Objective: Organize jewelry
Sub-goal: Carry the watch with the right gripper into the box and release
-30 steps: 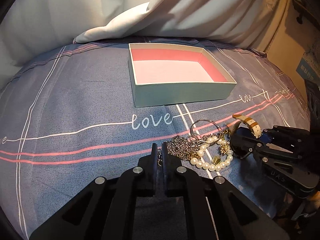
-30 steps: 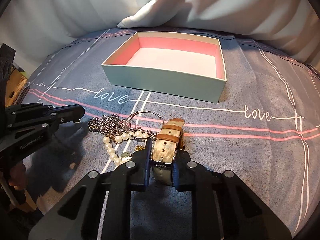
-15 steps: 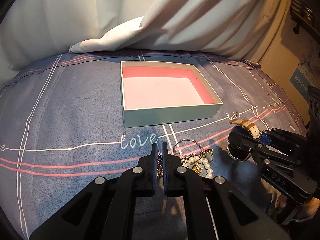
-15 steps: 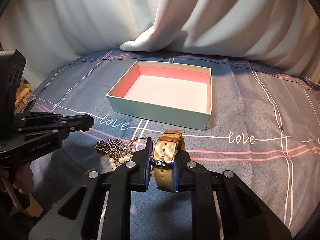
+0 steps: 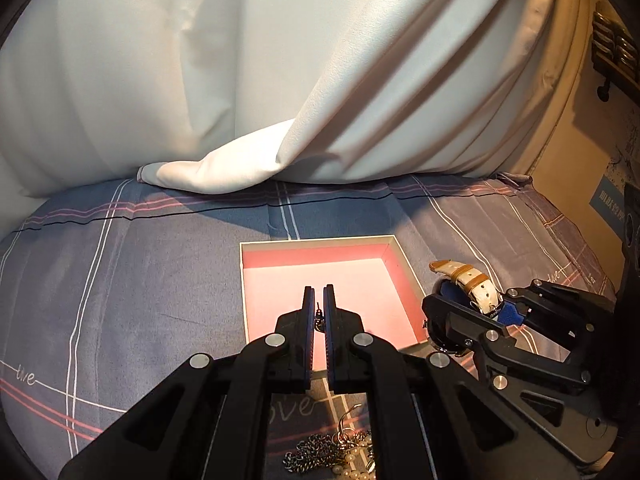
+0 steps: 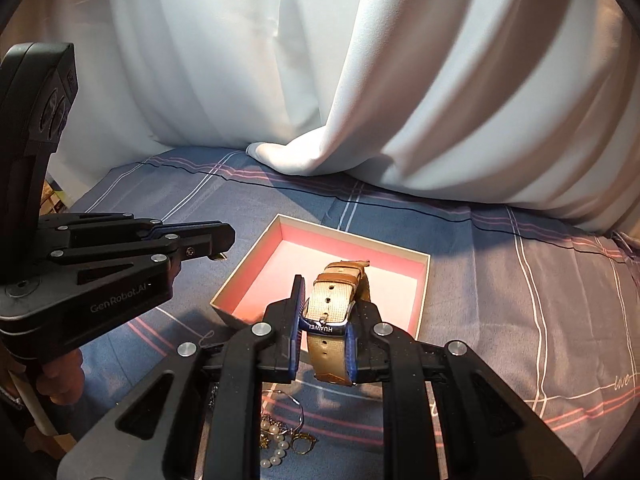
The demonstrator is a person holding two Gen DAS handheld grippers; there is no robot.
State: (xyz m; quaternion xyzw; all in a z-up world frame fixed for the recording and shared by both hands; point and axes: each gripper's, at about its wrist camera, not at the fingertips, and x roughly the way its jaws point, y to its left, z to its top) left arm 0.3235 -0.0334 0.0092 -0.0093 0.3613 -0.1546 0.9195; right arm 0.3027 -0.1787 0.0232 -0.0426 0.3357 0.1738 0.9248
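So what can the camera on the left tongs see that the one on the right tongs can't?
Only the left view shows the tiny earring pinched in the left tongs, plus a chain in the pile. Only the right view shows the HUAWEI lettering on the watch and a gold ring. Both show the pink-lined box, the pearls and the right tongs gripping the watch.

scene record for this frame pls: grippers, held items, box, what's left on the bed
left gripper: nearly shut, pinching a small earring; over the box
right gripper: shut on watch, by its strap
box: open, pink lining, nothing visible inside
jewelry pile: pearls, chain, rings, on the bedsheet near side of box
backdrop: white curtain
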